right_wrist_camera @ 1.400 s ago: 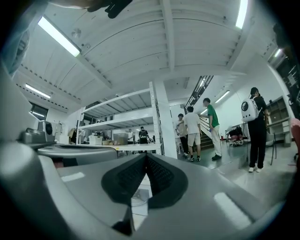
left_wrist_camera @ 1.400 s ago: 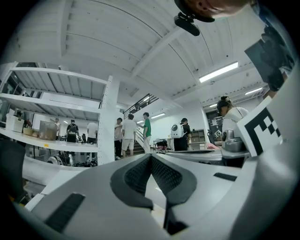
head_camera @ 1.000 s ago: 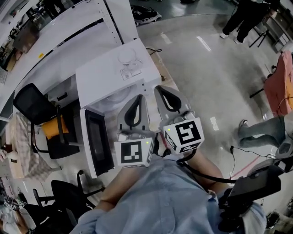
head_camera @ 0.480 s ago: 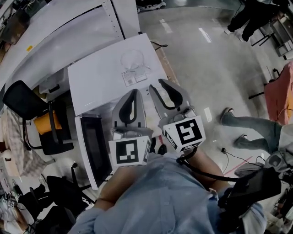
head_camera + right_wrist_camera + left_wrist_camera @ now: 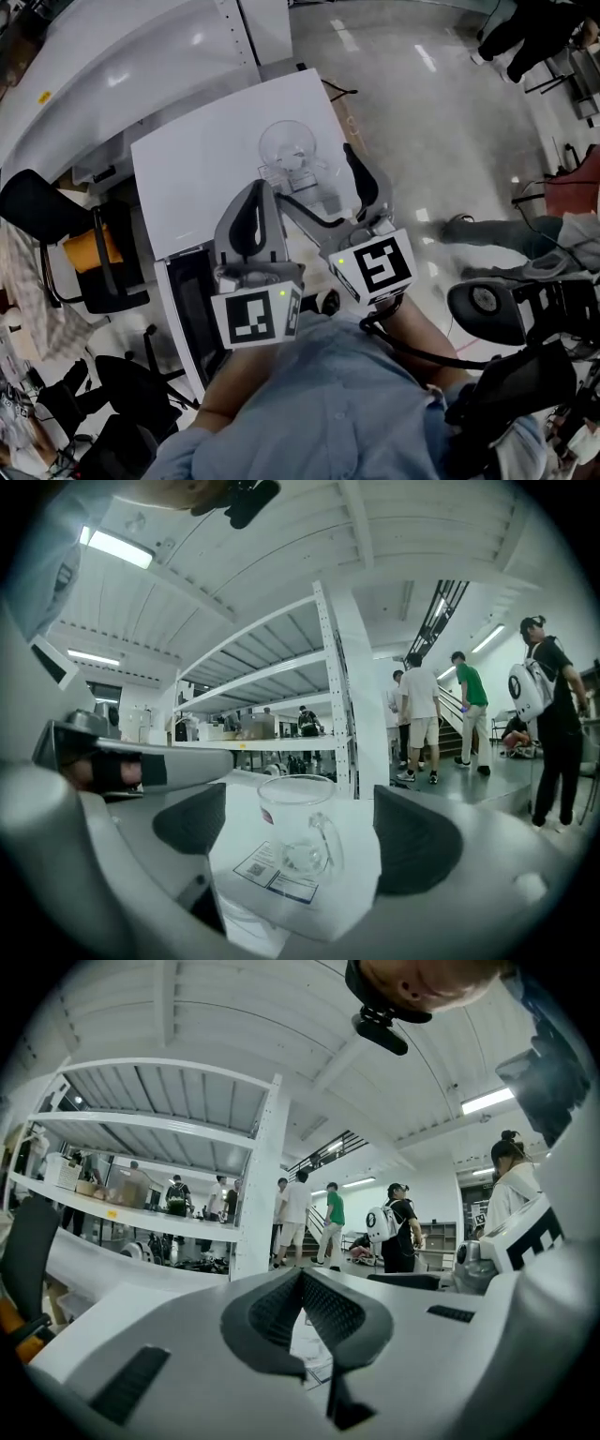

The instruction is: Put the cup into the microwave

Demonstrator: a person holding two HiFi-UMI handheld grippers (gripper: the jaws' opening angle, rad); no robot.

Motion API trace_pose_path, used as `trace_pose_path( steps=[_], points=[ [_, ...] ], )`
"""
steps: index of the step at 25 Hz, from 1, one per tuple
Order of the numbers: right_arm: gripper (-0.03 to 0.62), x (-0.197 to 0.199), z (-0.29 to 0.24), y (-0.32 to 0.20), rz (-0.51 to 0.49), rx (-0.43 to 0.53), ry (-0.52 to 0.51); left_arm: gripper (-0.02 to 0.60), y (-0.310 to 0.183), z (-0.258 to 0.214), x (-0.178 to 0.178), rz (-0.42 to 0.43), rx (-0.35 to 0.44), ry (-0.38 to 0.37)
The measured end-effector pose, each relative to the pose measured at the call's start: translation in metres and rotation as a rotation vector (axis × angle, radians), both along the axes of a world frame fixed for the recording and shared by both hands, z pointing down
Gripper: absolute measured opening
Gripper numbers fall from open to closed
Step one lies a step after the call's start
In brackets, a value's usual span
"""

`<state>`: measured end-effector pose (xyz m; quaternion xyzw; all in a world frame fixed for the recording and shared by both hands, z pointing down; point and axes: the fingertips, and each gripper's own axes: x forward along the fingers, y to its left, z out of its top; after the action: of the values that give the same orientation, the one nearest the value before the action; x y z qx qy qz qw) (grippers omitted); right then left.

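A clear glass cup (image 5: pixel 291 150) with a handle stands on the white top of the microwave (image 5: pixel 187 178), beside a printed label (image 5: pixel 319 192). The microwave's dark door (image 5: pixel 190 317) hangs open at the front left. My right gripper (image 5: pixel 319 178) points at the cup from just short of it. Its jaws are opening and nothing is between them. In the right gripper view the cup (image 5: pixel 298 832) stands ahead of that gripper (image 5: pixel 300 794), framed by its pads, handle to the right. My left gripper (image 5: pixel 251 220) is shut and empty over the microwave top, its pads (image 5: pixel 302 1288) meeting.
A black chair (image 5: pixel 47 216) with an orange item on its seat stands left of the microwave. White shelving (image 5: pixel 141 56) runs behind it. Several people stand in the room beyond; someone's legs (image 5: pixel 525 234) are at the right. A black device (image 5: pixel 487 314) sits at lower right.
Both grippers have moved forward over the microwave top toward the cup. The right jaws went from shut to wide apart. The left jaws stayed shut.
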<state>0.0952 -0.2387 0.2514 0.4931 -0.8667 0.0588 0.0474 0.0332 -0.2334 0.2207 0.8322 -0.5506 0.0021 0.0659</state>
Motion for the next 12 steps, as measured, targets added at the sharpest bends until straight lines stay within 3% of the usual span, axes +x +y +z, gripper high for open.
trace_pose_path(
  steps=[5, 12],
  points=[
    [0.512, -0.016, 0.017, -0.029, -0.043, -0.058, 0.039, 0.006, -0.023, 0.004, -0.018, -0.035, -0.022, 0.012],
    [0.515, -0.029, 0.036, -0.055, -0.072, -0.106, 0.089, 0.006, -0.040, 0.019, -0.027, -0.044, -0.070, 0.044]
  ],
)
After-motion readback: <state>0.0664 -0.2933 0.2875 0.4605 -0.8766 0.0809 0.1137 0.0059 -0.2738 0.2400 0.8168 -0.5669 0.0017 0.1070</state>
